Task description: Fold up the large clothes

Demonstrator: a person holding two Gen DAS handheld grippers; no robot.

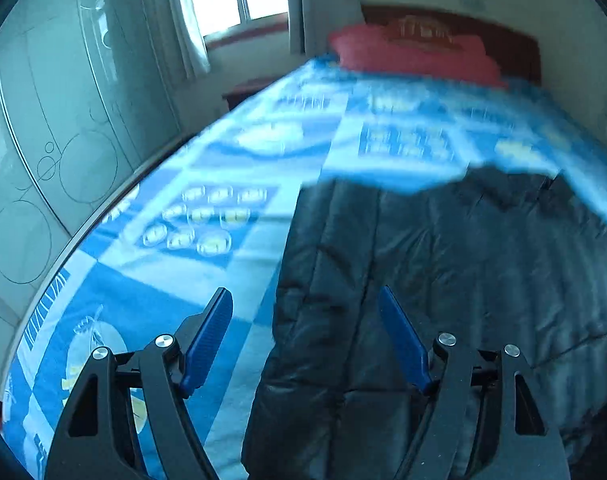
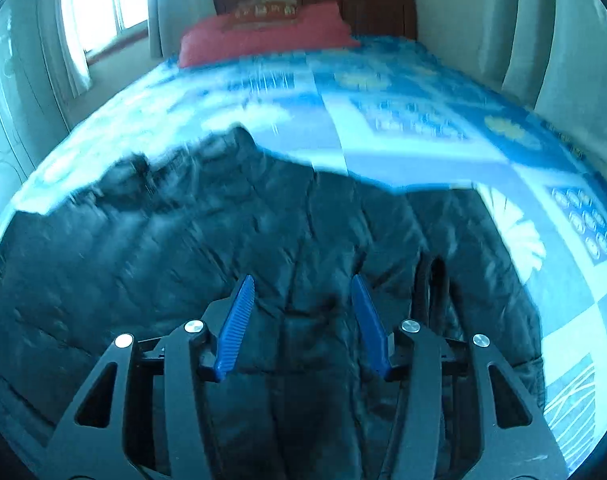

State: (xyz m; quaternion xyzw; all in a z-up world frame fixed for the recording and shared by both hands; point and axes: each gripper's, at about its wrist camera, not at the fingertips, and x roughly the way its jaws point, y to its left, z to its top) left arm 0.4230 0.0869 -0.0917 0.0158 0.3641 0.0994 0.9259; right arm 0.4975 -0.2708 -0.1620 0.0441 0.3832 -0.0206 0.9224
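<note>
Black quilted jacket (image 2: 231,248) lies spread on the bed (image 2: 403,152), filling the lower half of my right view — lower right in the left view. My left tongs (image 1: 305,312) gape wide, empty; my right tongs (image 2: 303,300) stand parted over the padding — gripping nothing.

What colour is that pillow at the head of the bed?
The soft pillow is red, lying against the dark wooden headboard; clearest in the right wrist view.
</note>
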